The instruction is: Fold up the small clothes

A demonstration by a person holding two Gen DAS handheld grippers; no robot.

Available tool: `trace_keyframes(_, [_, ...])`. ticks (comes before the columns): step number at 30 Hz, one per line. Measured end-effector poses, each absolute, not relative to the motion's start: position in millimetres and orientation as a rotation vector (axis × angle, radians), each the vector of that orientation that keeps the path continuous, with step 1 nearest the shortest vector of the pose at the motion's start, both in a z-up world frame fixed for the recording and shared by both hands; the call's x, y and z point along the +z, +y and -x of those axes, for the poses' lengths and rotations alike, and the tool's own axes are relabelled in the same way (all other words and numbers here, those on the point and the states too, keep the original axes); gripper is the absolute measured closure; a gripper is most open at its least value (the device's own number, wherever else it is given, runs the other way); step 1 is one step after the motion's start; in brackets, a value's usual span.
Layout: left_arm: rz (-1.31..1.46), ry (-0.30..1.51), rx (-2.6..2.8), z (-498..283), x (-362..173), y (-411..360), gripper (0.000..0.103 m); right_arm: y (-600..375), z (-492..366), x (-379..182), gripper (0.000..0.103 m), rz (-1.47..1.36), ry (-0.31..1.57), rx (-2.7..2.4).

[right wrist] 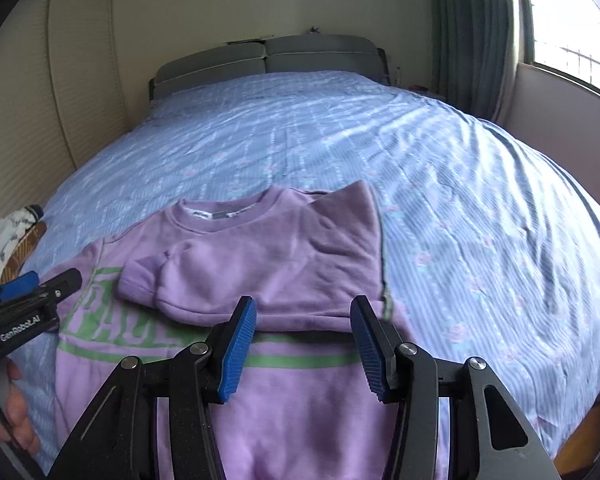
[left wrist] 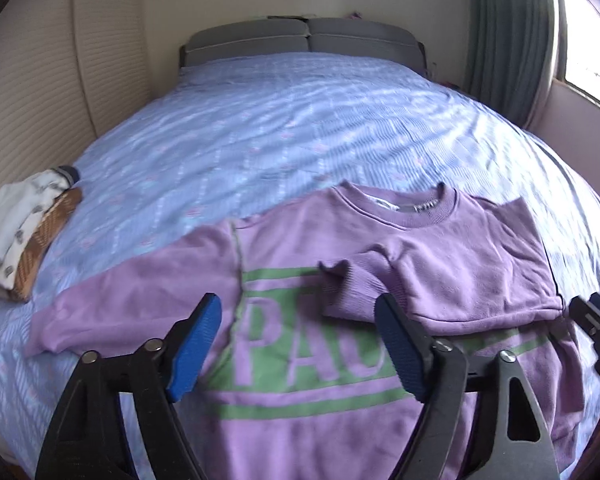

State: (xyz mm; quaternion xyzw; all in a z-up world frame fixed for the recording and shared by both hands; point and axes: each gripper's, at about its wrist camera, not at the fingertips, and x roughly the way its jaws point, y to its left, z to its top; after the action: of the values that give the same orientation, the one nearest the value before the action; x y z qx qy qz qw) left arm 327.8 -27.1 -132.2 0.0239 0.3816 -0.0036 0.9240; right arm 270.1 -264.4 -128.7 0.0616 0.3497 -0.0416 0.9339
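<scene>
From my left wrist camera: the purple sweatshirt [left wrist: 300, 320] lies front up on the blue bedspread [left wrist: 260, 128], green lettering showing. One sleeve [left wrist: 440, 276] and its side panel are already folded across the chest; the other sleeve [left wrist: 132, 300] lies stretched out flat toward the folded clothes [left wrist: 24, 236] stacked at the bed's edge. My left gripper [left wrist: 300, 344] hangs above the lettering, jaws spread wide with nothing between them. The tip of the right gripper shows at the frame's right edge.

From my right wrist camera: the right gripper [right wrist: 302, 346] hovers over the lower edge of the folded panel [right wrist: 280, 264], jaws part open and empty, pads clear of the cloth. The left gripper [right wrist: 28, 292] shows at the frame's left, a hand [right wrist: 18, 412] below it.

I judge the first side fold done and the second in hand. The next move calls for my left gripper to travel out to the flat sleeve, pinch it near the cuff or shoulder seam, and carry it across to mirror the first.
</scene>
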Motion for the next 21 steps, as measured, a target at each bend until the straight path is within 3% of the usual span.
trace_keyframes(4, [-0.052,0.804,-0.052,-348,-147,-43,0.036,-294,-273,-135,0.054,-0.176,0.721,-0.137])
trace_keyframes(6, [-0.043,0.824,-0.084,-356,-155,-48,0.048,-303,-276,-141,0.054,-0.2,0.727,-0.152])
trace_keyframes(11, [-0.041,0.862,-0.07,-369,-171,-49,0.054,-307,-280,-154,0.054,-0.222,0.749,-0.15])
trace_keyframes(13, [-0.015,0.868,-0.089,-371,-174,-48,0.066,-307,-281,-157,0.054,-0.226,0.754,-0.146])
trace_keyframes(15, [0.008,0.873,-0.116,-369,-177,-47,0.085,-308,-281,-159,0.054,-0.235,0.757,-0.144])
trace_keyframes(17, [0.004,0.864,-0.108,-362,-178,-46,0.093,-310,-279,-161,0.054,-0.238,0.757,-0.145])
trace_keyframes(21, [0.032,0.868,-0.104,-352,-184,-36,0.094,-311,-279,-164,0.054,-0.244,0.765,-0.148])
